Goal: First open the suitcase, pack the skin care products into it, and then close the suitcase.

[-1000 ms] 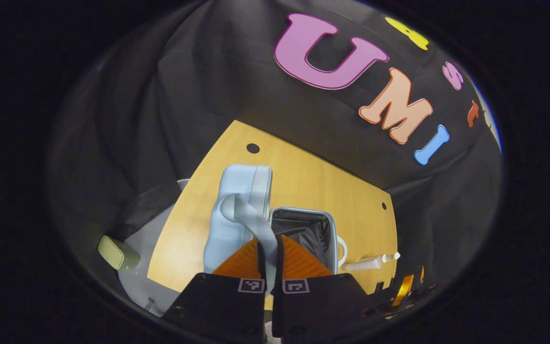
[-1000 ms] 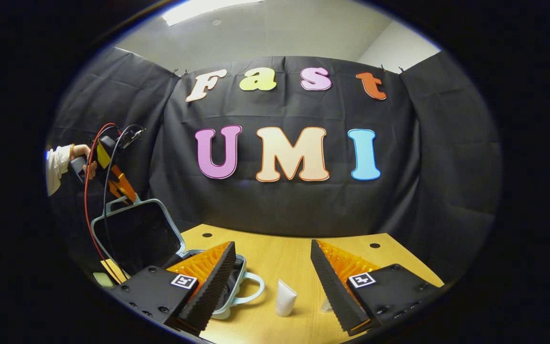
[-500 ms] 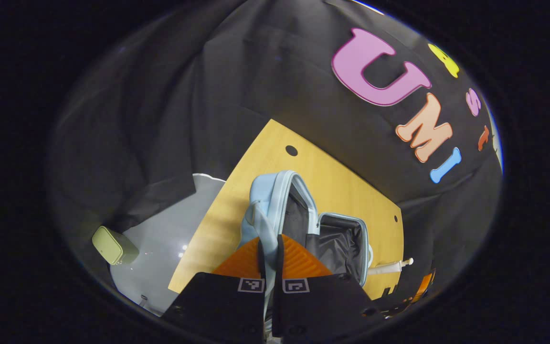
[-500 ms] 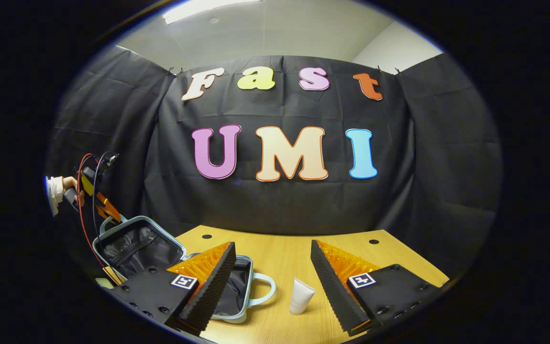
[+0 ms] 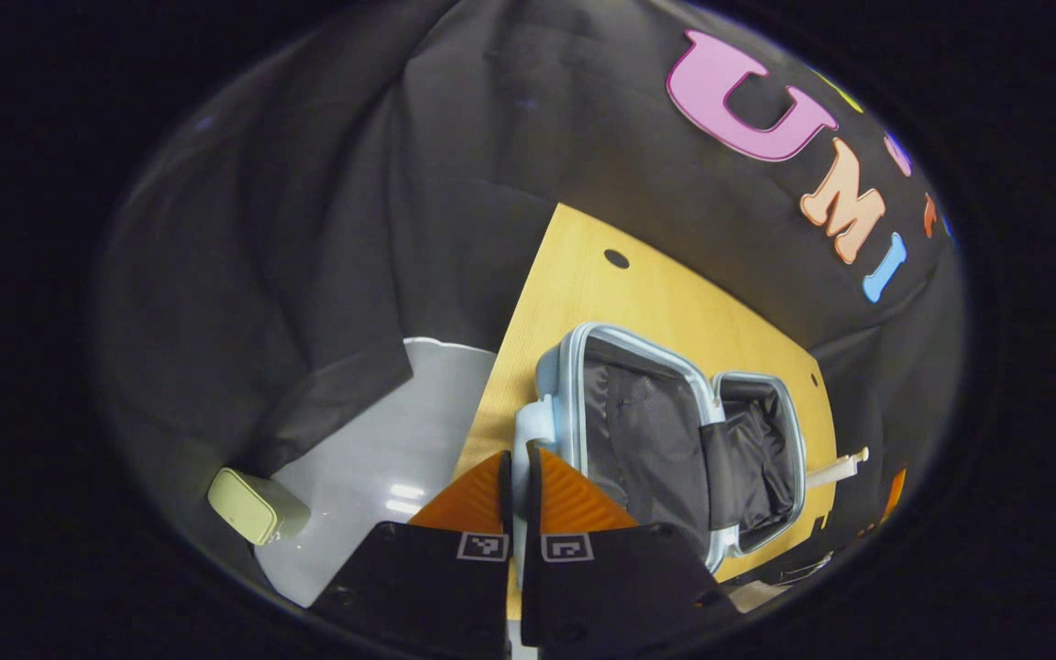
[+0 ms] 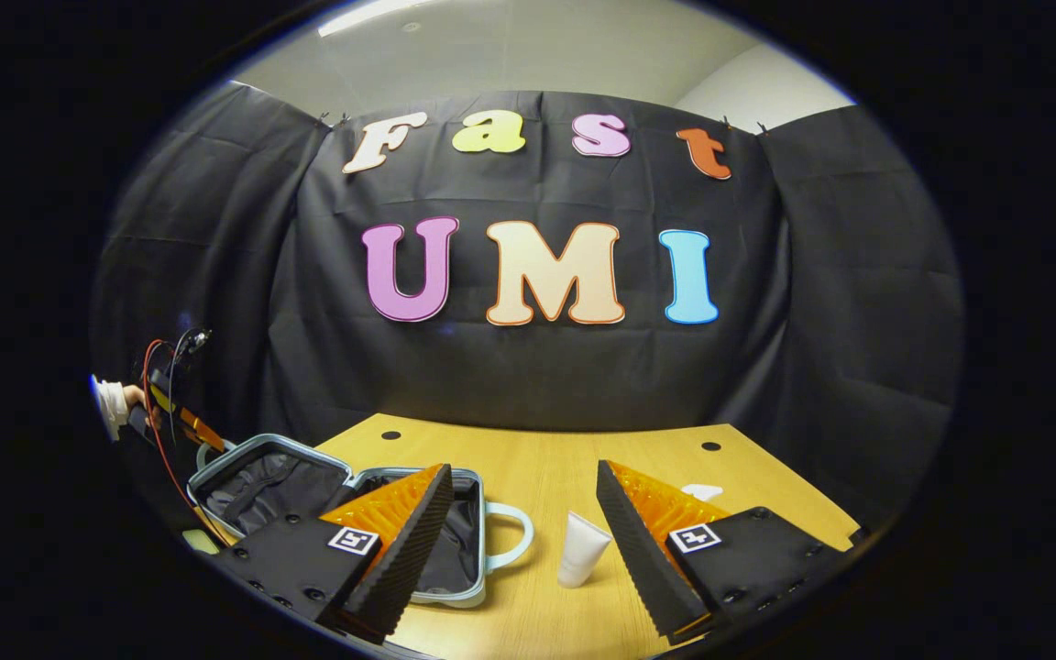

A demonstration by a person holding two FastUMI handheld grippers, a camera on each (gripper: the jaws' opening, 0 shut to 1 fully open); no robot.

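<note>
The light-blue suitcase point(image 5: 557, 367) lies open on the wooden table point(image 5: 638, 293), lid point(image 6: 262, 477) folded out to the left and almost flat. Its dark-lined base point(image 6: 468, 541) is empty. My left gripper point(image 5: 517, 458) is shut on the pale blue handle at the lid's outer edge. In the right gripper view that gripper point(image 6: 181, 423) shows far left, held by a hand point(image 6: 120, 403). My right gripper point(image 6: 523, 467) hovers open above the table, nothing between its fingers. A white skin care tube point(image 6: 581, 548) lies between them, just right of the base's handle point(image 6: 514, 541). The tube point(image 5: 835, 470) also lies beyond the base.
A small white object point(image 6: 702, 492) peeks out behind my right finger. A pale green box point(image 5: 248, 504) sits on the grey floor left of the table. The table's left edge runs close beside the opened lid. Bare wood stretches behind and right of the suitcase.
My left gripper has swung the lid by its handle from upright down to the left, almost flat. The right gripper has stayed open over the tube, barely shifting.
</note>
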